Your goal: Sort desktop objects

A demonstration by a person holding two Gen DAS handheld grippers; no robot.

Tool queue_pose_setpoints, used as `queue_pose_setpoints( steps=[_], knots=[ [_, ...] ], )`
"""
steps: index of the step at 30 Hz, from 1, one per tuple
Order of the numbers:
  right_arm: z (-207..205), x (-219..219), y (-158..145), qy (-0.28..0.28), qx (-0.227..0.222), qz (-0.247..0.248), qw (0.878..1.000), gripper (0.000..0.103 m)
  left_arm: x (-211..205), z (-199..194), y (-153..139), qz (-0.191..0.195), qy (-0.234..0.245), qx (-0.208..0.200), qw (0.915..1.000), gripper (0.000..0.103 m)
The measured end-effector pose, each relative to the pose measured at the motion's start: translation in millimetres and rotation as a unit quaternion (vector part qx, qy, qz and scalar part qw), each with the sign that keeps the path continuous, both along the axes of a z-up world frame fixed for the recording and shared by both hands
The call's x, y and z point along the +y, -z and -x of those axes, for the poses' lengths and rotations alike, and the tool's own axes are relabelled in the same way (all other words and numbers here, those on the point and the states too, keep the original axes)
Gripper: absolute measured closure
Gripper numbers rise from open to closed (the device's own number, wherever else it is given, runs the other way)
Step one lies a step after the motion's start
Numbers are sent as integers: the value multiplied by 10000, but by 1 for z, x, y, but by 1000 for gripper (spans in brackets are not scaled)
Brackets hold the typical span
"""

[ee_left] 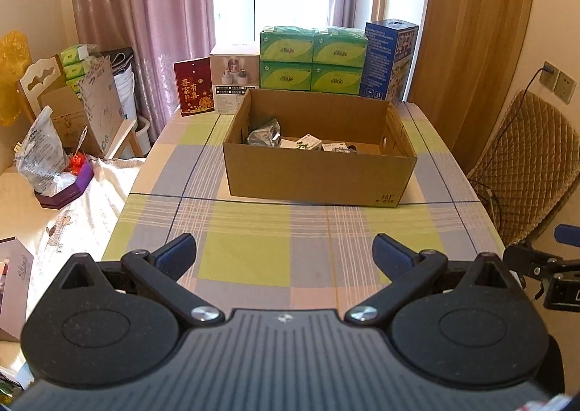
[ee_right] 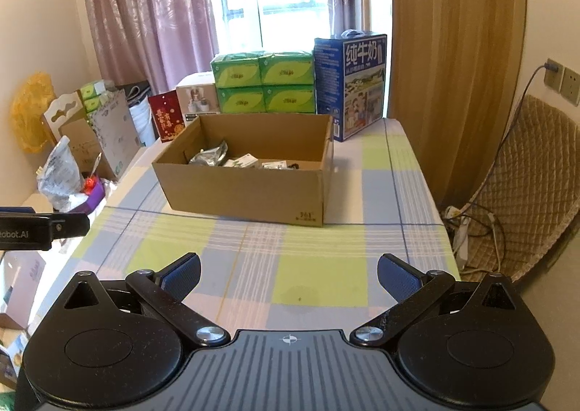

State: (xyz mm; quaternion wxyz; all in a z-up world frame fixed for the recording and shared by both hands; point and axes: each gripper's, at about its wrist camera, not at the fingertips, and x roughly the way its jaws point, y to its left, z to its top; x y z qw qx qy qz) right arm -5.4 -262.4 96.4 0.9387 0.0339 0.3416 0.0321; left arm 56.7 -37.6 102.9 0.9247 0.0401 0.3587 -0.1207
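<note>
Both grippers, left [ee_left: 284,251] and right [ee_right: 289,273], held fingers spread and empty, the cardboard box [ee_left: 315,171] of sorted items ahead; reaching in carelessly risked snagging its wall.

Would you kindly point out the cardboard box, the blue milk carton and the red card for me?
cardboard box [ee_left: 315,175], left wrist view, near front wall.
blue milk carton [ee_right: 364,84], right wrist view, printed side face.
red card [ee_left: 194,86], left wrist view, middle of its front.
</note>
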Motion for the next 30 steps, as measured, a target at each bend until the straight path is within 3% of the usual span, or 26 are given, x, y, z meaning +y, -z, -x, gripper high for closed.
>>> queue_pose_setpoints(
  steps=[30],
  knots=[
    [5, 7, 14, -3, 104, 119, 9999, 2, -3, 14, 15, -10, 137, -73, 9999, 1]
  ],
)
